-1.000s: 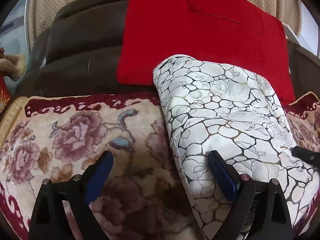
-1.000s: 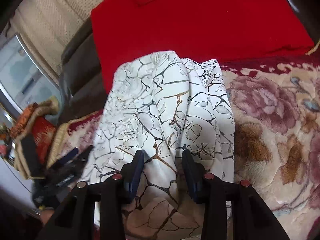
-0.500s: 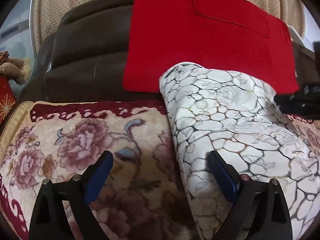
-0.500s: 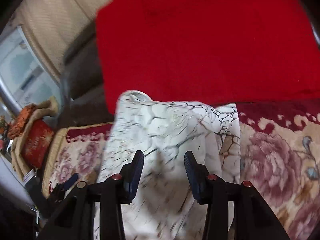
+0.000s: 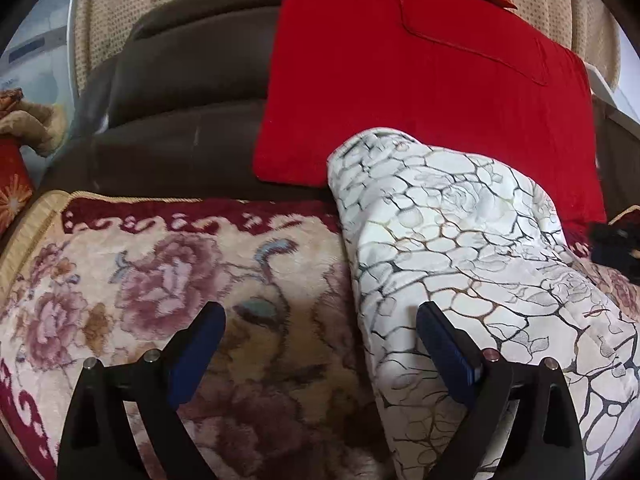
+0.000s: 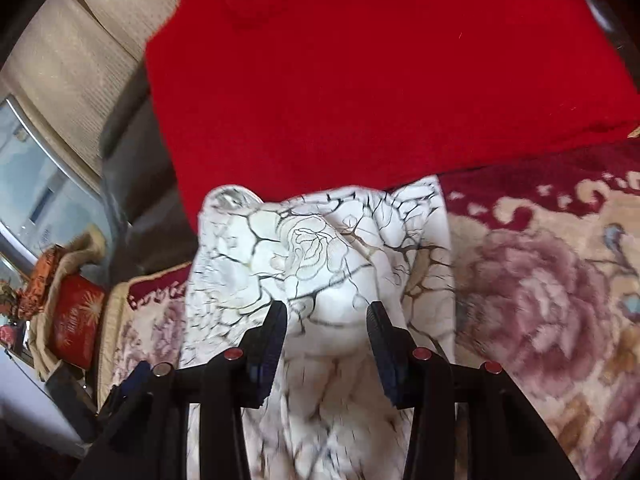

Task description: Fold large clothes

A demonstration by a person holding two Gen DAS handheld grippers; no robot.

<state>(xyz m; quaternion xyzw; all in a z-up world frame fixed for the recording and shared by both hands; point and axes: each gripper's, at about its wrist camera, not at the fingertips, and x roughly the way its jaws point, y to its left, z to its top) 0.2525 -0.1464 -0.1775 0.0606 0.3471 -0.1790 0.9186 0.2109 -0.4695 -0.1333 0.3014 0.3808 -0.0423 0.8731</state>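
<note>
1. Since a second ago the right claw (image 6: pixel 326 326) has drawn back toward the front of the sofa seat, carrying the white patterned garment (image 6: pixel 320 264) with it. The garment's far edge, which lay up against the red cushion (image 6: pixel 360 80), now sits lower, with more of the cushion showing above it.
2. The right claw is partly closed, with a bunched fold of the garment between its blue pads (image 6: pixel 272 340); the cloth fills the gap and bulges above it, so it looks gripped.
3. The left claw (image 5: pixel 320 344) stands wide open and holds nothing. Its right pad (image 5: pixel 444 348) lies against the garment's (image 5: pixel 460 248) left edge, while its left pad hangs over the floral sofa cover (image 5: pixel 160 280).
4. The garment lies as a folded, heaped strip on the floral cover, running from the cushion at the sofa back (image 5: pixel 180 80) toward the camera.
5. In the left wrist view, a dark blurred shape at the right edge is likely part of the other claw.
</note>
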